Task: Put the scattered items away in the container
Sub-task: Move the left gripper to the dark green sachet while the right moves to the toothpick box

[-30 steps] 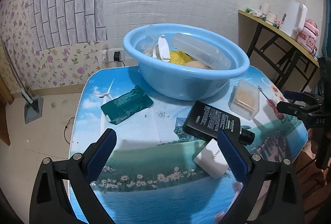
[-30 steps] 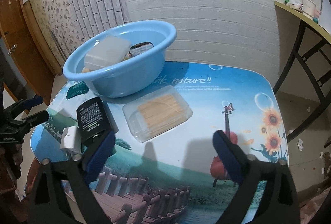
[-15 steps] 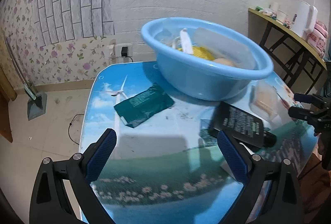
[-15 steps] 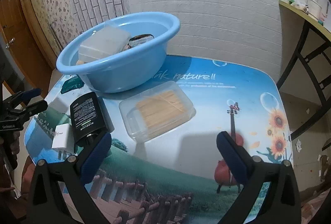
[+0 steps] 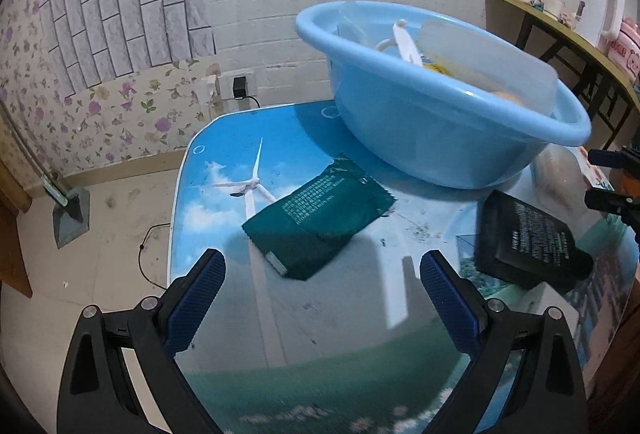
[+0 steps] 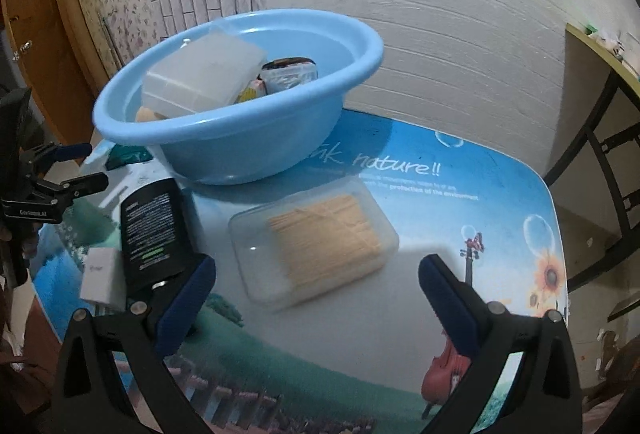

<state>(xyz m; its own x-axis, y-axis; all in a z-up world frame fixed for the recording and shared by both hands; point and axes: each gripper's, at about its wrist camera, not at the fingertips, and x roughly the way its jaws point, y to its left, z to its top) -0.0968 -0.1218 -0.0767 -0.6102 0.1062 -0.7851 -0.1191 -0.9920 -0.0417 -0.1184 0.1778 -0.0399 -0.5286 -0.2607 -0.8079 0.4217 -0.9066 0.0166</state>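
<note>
Left wrist view: four loose items lie on the printed surface (image 5: 224,169), all outside the one blue basin (image 5: 440,137). They are one dark green sachet (image 5: 320,218) with white print, lying flat and just ahead of the left gripper (image 5: 322,266), whose blue-padded fingers (image 5: 200,290) stand wide apart with nothing between them; one black flat bottle (image 5: 528,238) to the right; one small white box (image 6: 102,280) touching that bottle's cap end; and one clear lidded box of toothpicks (image 6: 316,238).

From the right wrist view, the toothpick box lies flat, just ahead of the right gripper (image 6: 316,286), whose fingers (image 6: 188,298) are also spread wide and empty. The basin sits at the far side of the surface and already holds a frosted plastic box (image 6: 200,73), a dark round tin (image 6: 290,73) and a few smaller things too hidden to count.
</note>
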